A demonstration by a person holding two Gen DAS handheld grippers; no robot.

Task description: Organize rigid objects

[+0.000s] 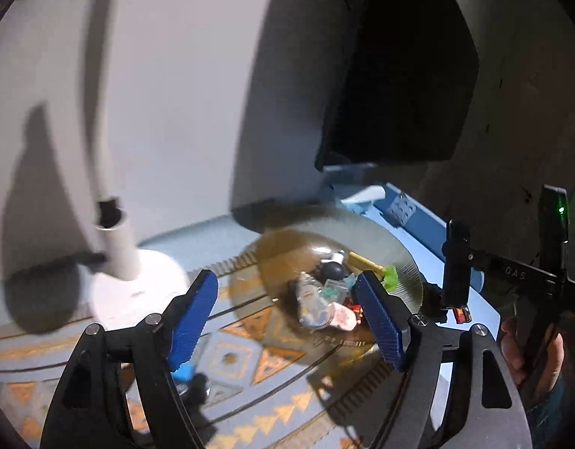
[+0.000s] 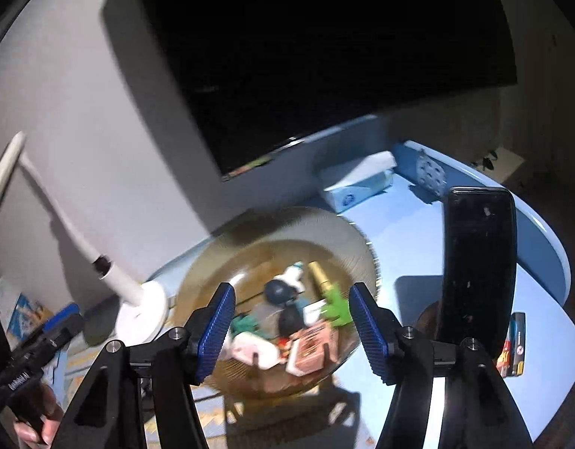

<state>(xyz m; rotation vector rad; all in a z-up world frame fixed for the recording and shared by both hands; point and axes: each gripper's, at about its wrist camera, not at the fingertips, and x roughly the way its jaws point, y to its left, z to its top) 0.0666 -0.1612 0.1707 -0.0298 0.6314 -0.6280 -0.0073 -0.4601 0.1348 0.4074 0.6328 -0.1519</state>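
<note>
A ribbed amber glass bowl [image 1: 396, 247] [image 2: 355, 235] stands on the blue table and holds several small items: a dark ball [image 2: 278, 290], a gold tube [image 2: 319, 275], a green piece [image 2: 336, 307] and a pink box [image 2: 312, 350]. My left gripper [image 1: 287, 318] is open and empty, held above the bowl's near left side. My right gripper [image 2: 291, 331] is open and empty, above the bowl's near edge. The right gripper also shows in the left wrist view [image 1: 508, 265].
A white desk lamp [image 1: 137, 280] [image 2: 137, 307] stands left of the bowl. A dark monitor [image 2: 325, 56] hangs behind. A tissue box [image 2: 356, 183], a black phone [image 2: 474, 262] and a patterned mat [image 1: 250, 366] lie on the table [image 2: 411, 258].
</note>
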